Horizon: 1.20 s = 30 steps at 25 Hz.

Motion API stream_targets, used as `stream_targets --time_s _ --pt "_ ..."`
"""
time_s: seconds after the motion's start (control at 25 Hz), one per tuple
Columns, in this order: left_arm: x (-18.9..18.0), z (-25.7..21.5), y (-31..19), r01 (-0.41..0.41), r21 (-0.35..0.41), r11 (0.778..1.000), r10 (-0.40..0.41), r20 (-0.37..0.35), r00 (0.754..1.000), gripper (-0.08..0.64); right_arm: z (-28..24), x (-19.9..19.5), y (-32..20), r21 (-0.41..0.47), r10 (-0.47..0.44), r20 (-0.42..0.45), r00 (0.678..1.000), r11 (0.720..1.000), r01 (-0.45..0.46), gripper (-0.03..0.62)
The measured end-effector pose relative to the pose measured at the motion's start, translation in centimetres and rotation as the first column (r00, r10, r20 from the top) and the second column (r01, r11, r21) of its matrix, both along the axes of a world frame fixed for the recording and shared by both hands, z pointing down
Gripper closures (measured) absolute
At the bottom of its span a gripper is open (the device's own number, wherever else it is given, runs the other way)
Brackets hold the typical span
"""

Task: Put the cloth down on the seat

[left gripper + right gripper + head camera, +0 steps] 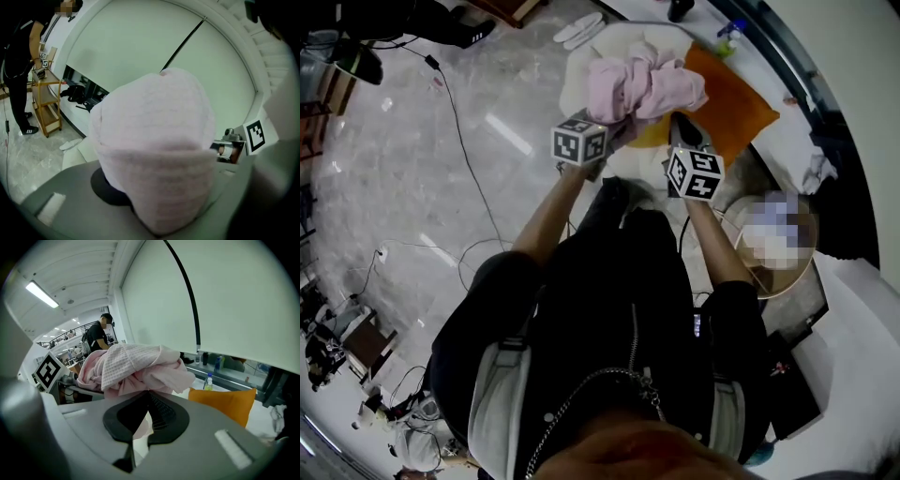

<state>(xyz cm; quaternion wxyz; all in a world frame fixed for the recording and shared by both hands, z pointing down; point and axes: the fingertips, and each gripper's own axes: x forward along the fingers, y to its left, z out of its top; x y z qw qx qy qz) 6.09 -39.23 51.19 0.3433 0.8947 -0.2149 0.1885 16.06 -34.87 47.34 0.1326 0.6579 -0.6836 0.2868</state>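
A crumpled pink cloth point(642, 84) hangs in the air between both grippers, above a cream seat point(581, 66) that carries an orange cushion point(736, 103). My left gripper point(614, 127) is shut on the cloth's left part. In the left gripper view the cloth point(157, 150) bulges up and hides the jaw tips. My right gripper point(680, 122) is shut on the cloth's right side. In the right gripper view its jaws point(146, 397) pinch a fold, and the rest of the cloth point(136, 366) is bunched above them. The cloth does not touch the seat.
A round wicker basket point(802, 277) stands right of my feet. Cables point(459, 141) run over the marble floor, and white slippers point(578, 30) lie by the seat. A person point(18, 61) stands at a wooden trolley point(47, 103). Bottles point(208, 380) stand behind the orange cushion point(229, 404).
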Motion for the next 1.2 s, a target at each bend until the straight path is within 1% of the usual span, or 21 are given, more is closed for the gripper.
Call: stream_targets --time_s 0.2,0.4,0.52,0.68,0.84,1.04,1.2 --pt "1.7 1.4 -1.6 -0.017 -0.008 1.000 0.017 -0.005 1.000 0.362 0.9 1.5 -1.1 -0.018 0.013 0.005 1.000 1.000 -0.013 0.590" --pt "3.3 3.4 -3.8 0.025 0.004 1.000 -0.025 -0.024 0.999 0.362 1.4 3.2 -2.6 0.008 0.020 0.029 0.999 1.000 -0.020 0.591" --pt "4.3 5.5 -4.7 0.045 -0.002 0.999 -0.045 -0.024 0.999 0.362 2.6 4.7 -3.7 0.024 0.033 0.037 0.999 0.999 -0.034 0.591" --pt "4.5 8.8 -5.7 0.059 0.017 0.998 -0.059 0.011 0.998 0.362 6.3 6.1 -4.8 0.009 0.036 0.038 0.999 0.999 -0.037 0.591" --pt "4.3 12.2 -6.1 0.059 0.027 0.998 -0.059 0.017 0.998 0.362 10.3 7.0 -5.3 -0.021 0.052 0.056 0.997 0.998 -0.051 0.590" --pt "4.4 16.9 -7.2 0.032 0.027 0.999 -0.033 0.035 0.999 0.362 14.2 6.8 -5.9 -0.041 0.042 0.052 0.998 0.998 -0.039 0.590" --pt "4.9 21.1 -7.9 0.041 0.013 0.999 -0.041 0.048 0.998 0.362 17.8 6.3 -5.5 -0.074 0.020 0.051 0.999 0.997 -0.016 0.591"
